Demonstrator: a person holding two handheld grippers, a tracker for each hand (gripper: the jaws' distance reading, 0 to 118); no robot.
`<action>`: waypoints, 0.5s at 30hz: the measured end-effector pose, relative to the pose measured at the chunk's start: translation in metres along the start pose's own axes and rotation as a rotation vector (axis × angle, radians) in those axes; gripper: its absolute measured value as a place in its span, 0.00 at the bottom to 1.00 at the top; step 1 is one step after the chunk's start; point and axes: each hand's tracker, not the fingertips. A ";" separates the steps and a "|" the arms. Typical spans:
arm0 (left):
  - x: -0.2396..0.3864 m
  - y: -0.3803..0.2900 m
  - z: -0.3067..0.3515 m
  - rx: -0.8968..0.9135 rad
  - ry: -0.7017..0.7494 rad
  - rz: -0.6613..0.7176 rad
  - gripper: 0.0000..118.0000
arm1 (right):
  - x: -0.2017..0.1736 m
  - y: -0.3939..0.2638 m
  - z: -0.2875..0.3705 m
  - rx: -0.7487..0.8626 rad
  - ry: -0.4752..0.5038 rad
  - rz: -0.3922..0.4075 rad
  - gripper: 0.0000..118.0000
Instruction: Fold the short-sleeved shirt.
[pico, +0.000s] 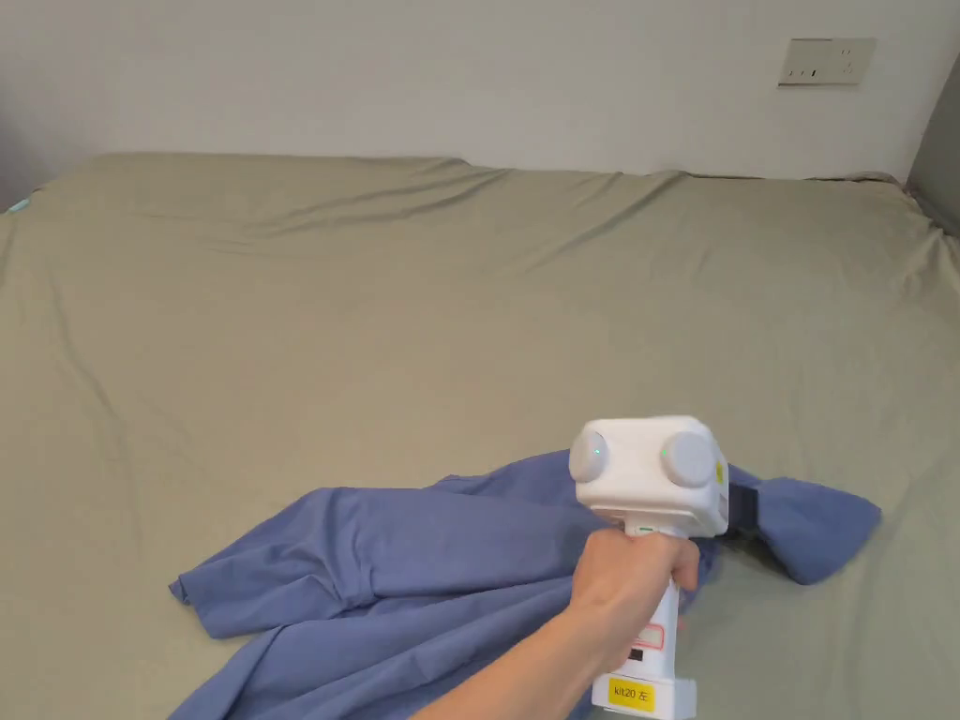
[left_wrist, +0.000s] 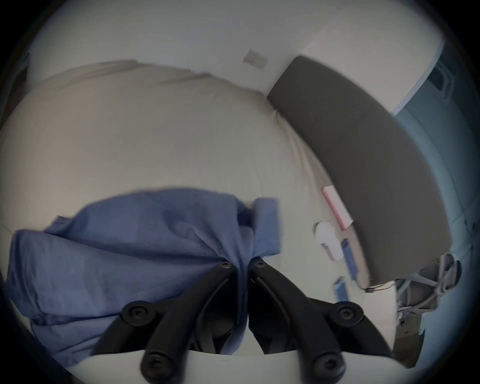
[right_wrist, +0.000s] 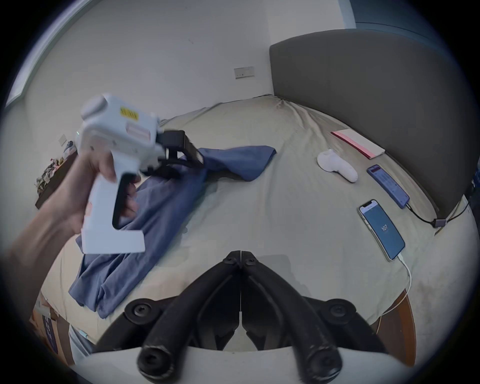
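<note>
The crumpled blue short-sleeved shirt (pico: 403, 572) lies on the big bed with the tan sheet (pico: 375, 309). The left hand-held gripper (left_wrist: 240, 265) pinches a bunch of its cloth. The right hand-held gripper (right_wrist: 241, 259) (away from the shirt) is clenched on nothing.

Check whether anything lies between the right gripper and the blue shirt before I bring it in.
Nothing visible does. In the right gripper view, the right gripper is shut and empty over bare bed sheet, with open sheet up to the shirt. The left gripper already pinches a bunch of the cloth. The phones lie off toward the headboard.
</note>
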 end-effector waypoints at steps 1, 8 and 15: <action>-0.008 -0.008 -0.009 -0.097 0.018 -0.002 0.90 | 0.003 -0.001 0.001 0.002 0.000 -0.010 0.00; -0.091 -0.108 0.151 -0.020 -0.046 -0.004 0.85 | -0.003 -0.016 -0.006 -0.024 0.066 -0.045 0.00; -0.255 -0.230 0.277 0.053 0.290 0.137 0.00 | -0.048 -0.033 -0.005 -0.077 0.192 -0.011 0.00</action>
